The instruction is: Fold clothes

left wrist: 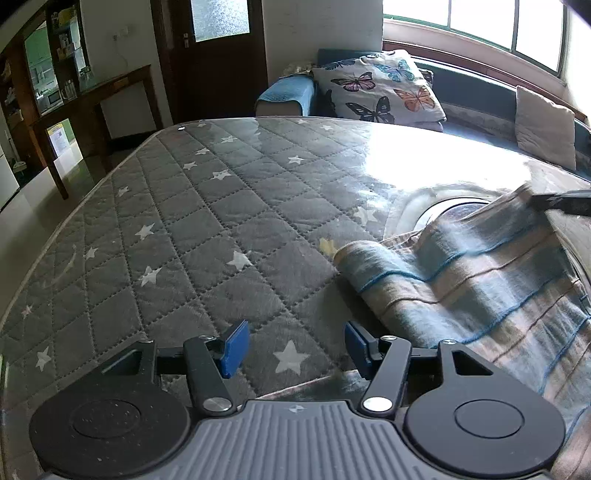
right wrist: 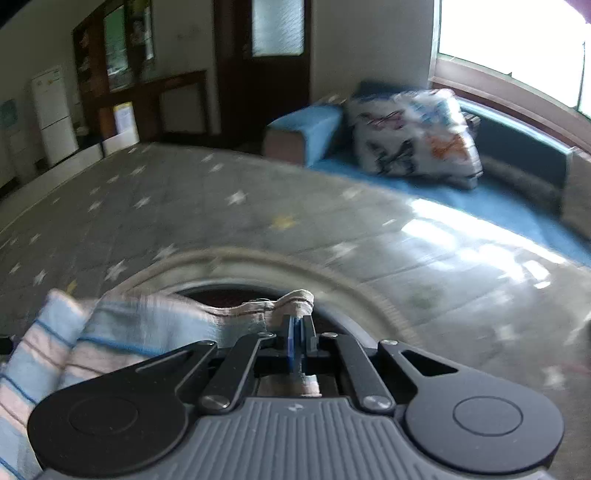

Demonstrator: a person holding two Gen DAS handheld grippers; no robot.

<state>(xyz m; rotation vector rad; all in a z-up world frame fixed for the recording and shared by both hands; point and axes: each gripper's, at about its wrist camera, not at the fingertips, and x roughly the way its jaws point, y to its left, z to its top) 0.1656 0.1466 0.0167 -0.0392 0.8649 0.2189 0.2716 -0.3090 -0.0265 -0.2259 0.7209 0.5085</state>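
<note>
- On the grey quilted cover point(left wrist: 192, 229) with its white stars, spread over the table, lies a striped blue and beige cloth point(left wrist: 480, 280), bunched up at my right side.
- My left gripper point(left wrist: 291, 350) hangs over the cover with its blue pads point(left wrist: 232, 349) standing apart; nothing is between them, and only the star-printed cover shows in the gap.
- My right gripper point(right wrist: 298, 332) has its jaws pressed together on the hem of the striped cloth point(right wrist: 122, 325), and the pinched edge rises a little above the rest.
- Beyond the far edge of the table, a butterfly pillow point(left wrist: 380, 88) rests on a blue sofa point(left wrist: 288, 92) under the window point(left wrist: 480, 22).
- At the far left a dark wooden door point(left wrist: 218, 48) stands shut.
</note>
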